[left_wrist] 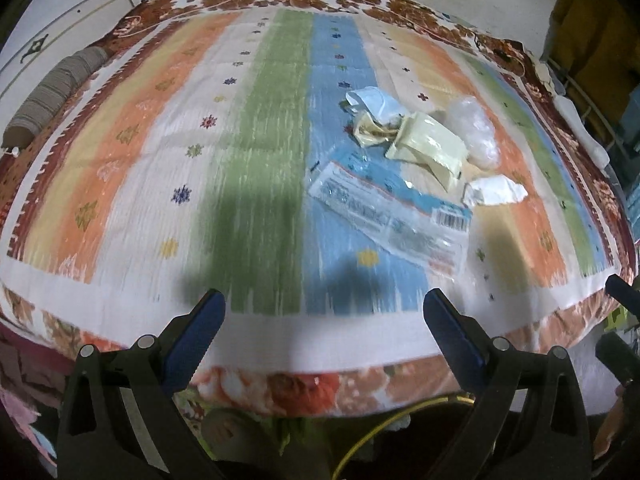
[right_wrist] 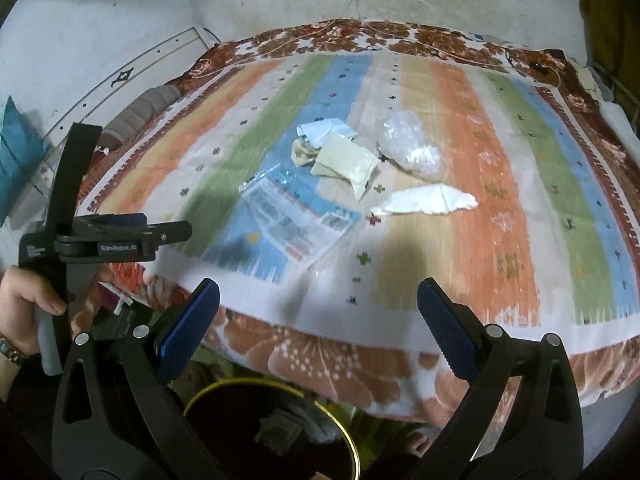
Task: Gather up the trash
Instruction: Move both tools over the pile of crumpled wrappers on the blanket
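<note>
At the far left edge of the bed, a grey rolled bolster (left_wrist: 56, 92) lying along the brown floral border; across the middle, a striped spread (left_wrist: 276, 140) in orange, white, green and blue bands, covering the bed out to its patterned near edge. Left of the trash, plain green stripe only; on the blue stripe toward the centre, a flat clear plastic wrapper (left_wrist: 392, 216) with printed text and a barcode, lying nearest the near edge of the cluster. Just beyond its far end, a crumpled white-and-blue scrap (left_wrist: 374, 102) touching a crinkled cream wrapper (left_wrist: 370, 132); beside those, to the right, a pale yellow pouch (left_wrist: 432, 148), creased and partly lifted. Right again, against the pouch, a clear crumpled plastic bag (left_wrist: 474, 128) on the beige and orange stripes; nearer the front, just right of the flat wrapper's barcode end, a crushed white paper piece (left_wrist: 494, 192), apart from the pouch by a small gap. Left gripper (left_wrist: 324, 306) hanging over the near edge of the bed, jaws spread wide with nothing between the blue pads, short of the flat wrapper. Right gripper (right_wrist: 318, 296) likewise over the near edge, released and bare, facing the same cluster; seen from it, the left tool at the left with a hand (right_wrist: 24, 300) around its handle. Below the near edge, a dark round bin (right_wrist: 276, 432) with a yellow rim, holding what may be a scrap of paper, too dim to tell.
</note>
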`<state>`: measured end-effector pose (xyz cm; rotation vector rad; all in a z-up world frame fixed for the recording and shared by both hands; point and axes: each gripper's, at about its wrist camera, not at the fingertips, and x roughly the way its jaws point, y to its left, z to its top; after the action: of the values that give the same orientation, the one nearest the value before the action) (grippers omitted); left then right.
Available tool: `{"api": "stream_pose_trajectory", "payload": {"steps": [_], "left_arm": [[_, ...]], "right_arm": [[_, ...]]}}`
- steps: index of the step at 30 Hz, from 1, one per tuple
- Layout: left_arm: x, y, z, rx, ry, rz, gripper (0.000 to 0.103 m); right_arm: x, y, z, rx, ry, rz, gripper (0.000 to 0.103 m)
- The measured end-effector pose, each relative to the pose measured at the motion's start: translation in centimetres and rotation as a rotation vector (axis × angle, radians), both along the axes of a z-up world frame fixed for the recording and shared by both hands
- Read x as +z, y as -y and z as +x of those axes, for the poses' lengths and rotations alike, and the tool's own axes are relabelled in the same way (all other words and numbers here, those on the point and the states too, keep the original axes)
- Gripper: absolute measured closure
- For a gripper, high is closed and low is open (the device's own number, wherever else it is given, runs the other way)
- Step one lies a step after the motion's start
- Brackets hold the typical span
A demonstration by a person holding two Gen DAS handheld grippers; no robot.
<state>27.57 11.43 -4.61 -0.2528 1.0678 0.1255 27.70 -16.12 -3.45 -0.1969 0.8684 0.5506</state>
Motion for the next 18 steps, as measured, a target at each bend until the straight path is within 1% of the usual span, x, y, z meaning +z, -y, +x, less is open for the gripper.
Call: {"api": "stream_pose_trajectory", "payload": {"steps": [3, 7, 13, 18], "left_arm": [[-0.5, -0.1, 1.0, -0.020, 0.010, 0.010, 0.006], [-0.9, 0.0, 2.2, -0.044, 0.027, 0.024, 0.006], [-0.7, -0.6, 4.0, -0.034, 0.078, -0.025, 0.006], [-1.4, -1.3, 5.9, -0.020, 0.081, -0.048, 0.007]], "right_arm": [[0.0, -0.5, 1.2, -0.003, 0.009, -0.002, 0.009], [-0.4, -0.9, 3.1, -0.016, -0.002, 0.007, 0.009], [-1.4, -1.7, 6.2, -0.029, -0.016, 0.014, 0.009], [-2.5, -2.3, 8.5, -0.035, -0.039, 0.030, 0.009]]}}
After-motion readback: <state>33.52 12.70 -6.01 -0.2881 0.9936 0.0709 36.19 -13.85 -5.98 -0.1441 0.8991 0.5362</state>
